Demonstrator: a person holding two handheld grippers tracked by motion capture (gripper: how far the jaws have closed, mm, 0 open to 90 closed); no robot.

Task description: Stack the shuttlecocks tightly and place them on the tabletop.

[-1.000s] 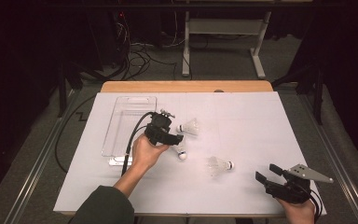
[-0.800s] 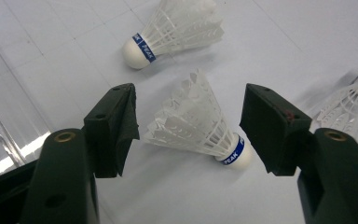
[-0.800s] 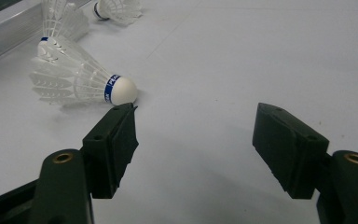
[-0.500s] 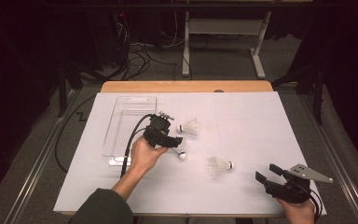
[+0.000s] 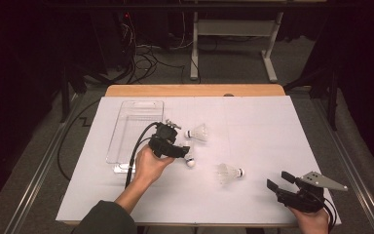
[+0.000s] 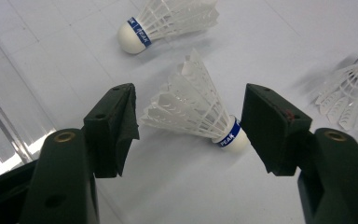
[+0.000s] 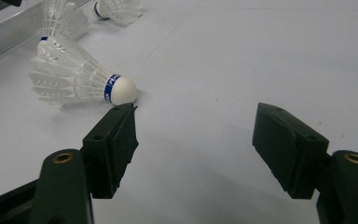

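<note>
Three white shuttlecocks lie on a white table sheet [image 5: 272,126]. Left of centre, the left gripper [image 6: 189,123] has its jaws spread wide around one shuttlecock [image 6: 198,112], which lies on its side between them, feathers toward one jaw and cork toward the other, touching neither. A second shuttlecock [image 5: 197,132] lies just beyond it, farther from the person. A third shuttlecock [image 5: 229,172] lies to the right, nearer the centre. At the near right corner, the right gripper [image 5: 286,187] rests with jaws open and empty. A clear plastic tray [image 5: 131,127] sits at the far left.
</note>
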